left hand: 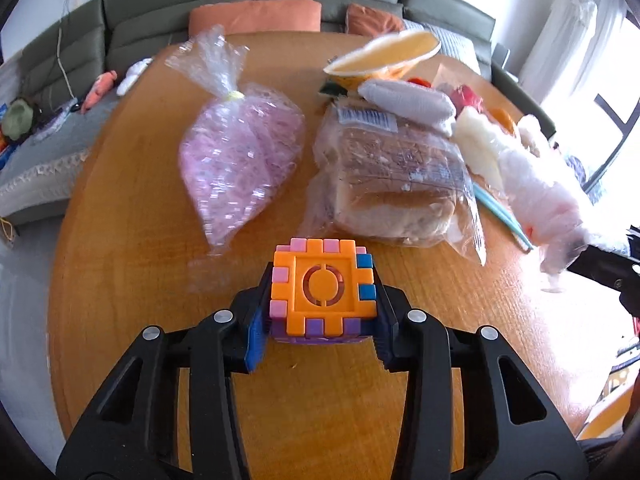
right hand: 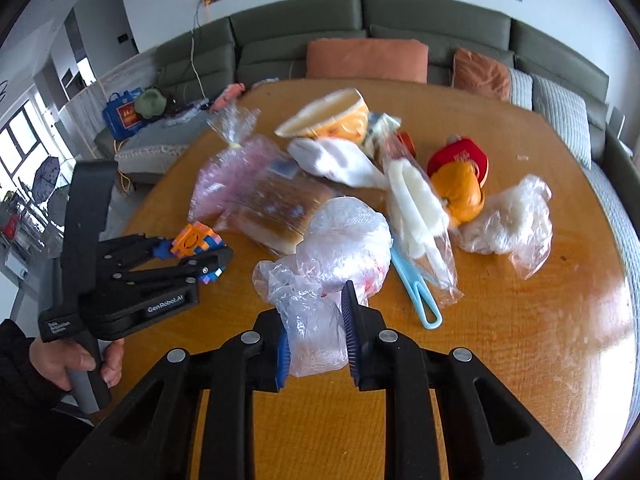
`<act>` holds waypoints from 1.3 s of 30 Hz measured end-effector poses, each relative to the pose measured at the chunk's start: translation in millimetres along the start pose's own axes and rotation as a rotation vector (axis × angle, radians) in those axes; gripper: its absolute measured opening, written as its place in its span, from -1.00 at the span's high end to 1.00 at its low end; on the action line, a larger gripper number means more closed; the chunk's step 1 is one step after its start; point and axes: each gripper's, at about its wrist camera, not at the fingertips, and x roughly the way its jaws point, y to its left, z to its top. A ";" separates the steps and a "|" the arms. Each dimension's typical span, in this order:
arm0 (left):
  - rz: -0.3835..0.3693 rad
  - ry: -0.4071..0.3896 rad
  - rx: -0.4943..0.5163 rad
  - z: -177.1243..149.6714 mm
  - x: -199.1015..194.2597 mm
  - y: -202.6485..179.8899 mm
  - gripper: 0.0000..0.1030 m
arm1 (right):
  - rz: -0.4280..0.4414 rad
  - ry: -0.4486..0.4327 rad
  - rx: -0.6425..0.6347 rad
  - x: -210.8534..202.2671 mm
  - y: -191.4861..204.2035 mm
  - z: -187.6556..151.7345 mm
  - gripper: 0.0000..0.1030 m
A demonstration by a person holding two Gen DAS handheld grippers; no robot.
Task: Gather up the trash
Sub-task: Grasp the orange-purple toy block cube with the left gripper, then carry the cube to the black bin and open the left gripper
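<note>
You're holding a gripper in each hand over the round wooden table (left hand: 132,216). Your left gripper (left hand: 322,300) is clamping the multicolour puzzle cube (left hand: 323,292) – orange face up, w/ pink, purple & blue tabs – and its blue pads (left hand: 254,336) are pressing on both sides, jaws partly closed around it. In the right wrist view that same gripper (right hand: 196,250) is sitting at the table's left edge, your left hand (right hand: 84,364) wrapping its handle, dark sleeve (right hand: 20,364) showing.

Your right gripper (right hand: 318,332) is pinching a crumpled clear plastic bag (right hand: 332,252) w/ something white & a bit of red inside; jaws are narrow, the pads are biting into the bag's lower fold. The bag is lying just in front of the bagged loaf of bread (right hand: 276,208), touching it.

Other stuff is crowding the table's middle: a tied clear bag of pink shreds (left hand: 240,160) is lying left of the bread (left hand: 392,184), a white sock (left hand: 408,100) is resting behind the loaf, and a tipped orange-and-cream bowl (right hand: 328,116) is sitting further back. A light-blue plastic handle (right hand: 416,284) is sticking out from under a clear bag of white strips (right hand: 416,208). Beside that – an orange pumpkin-like piece (right hand: 460,192) against a red item (right hand: 464,156), then another crumpled clear bag (right hand: 508,216) to the right, apart from the rest.

A green sofa (right hand: 360,20) w/ orange cushions (right hand: 366,58) is curving behind the table.
</note>
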 end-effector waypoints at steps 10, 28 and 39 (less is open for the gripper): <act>0.069 -0.084 -0.116 -22.3 -61.2 62.6 0.20 | 0.113 -0.036 -0.108 -7.5 71.6 27.7 0.54; 0.420 -0.068 -0.583 -152.7 -158.8 269.4 0.20 | 0.536 0.166 -0.514 72.4 328.4 38.7 0.54; 0.579 0.053 -0.742 -202.4 -156.2 347.0 -0.88 | 0.601 0.312 -0.558 135.8 443.6 51.4 -0.08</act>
